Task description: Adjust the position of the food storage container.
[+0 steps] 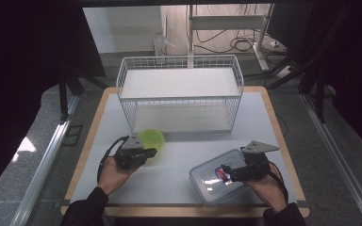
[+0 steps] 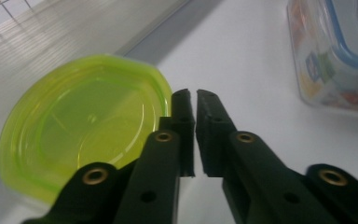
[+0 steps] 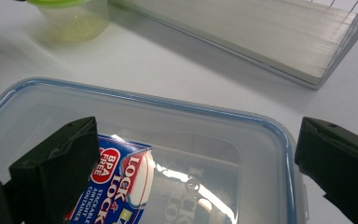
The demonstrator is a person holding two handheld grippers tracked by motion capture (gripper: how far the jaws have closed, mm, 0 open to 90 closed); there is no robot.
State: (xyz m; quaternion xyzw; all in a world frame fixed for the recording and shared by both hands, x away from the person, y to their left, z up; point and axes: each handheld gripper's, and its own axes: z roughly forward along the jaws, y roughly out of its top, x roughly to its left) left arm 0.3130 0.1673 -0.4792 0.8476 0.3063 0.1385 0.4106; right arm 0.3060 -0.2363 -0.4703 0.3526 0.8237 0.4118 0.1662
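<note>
The left claw (image 2: pixel 195 95) was closed on nothing just right of the green container (image 2: pixel 81 123), while the right claw (image 3: pixel 196 154), jaws wide, hung directly above the clear box (image 3: pixel 177 121) on the worktop (image 1: pixel 179 155).

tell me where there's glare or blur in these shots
High view: dim, dark edges, glare on the clear box lid. Left gripper view: jaws sharp, green container and the box soft. Right gripper view: bright reflection streaks on the lid beside its label, jaws blurred.
</note>
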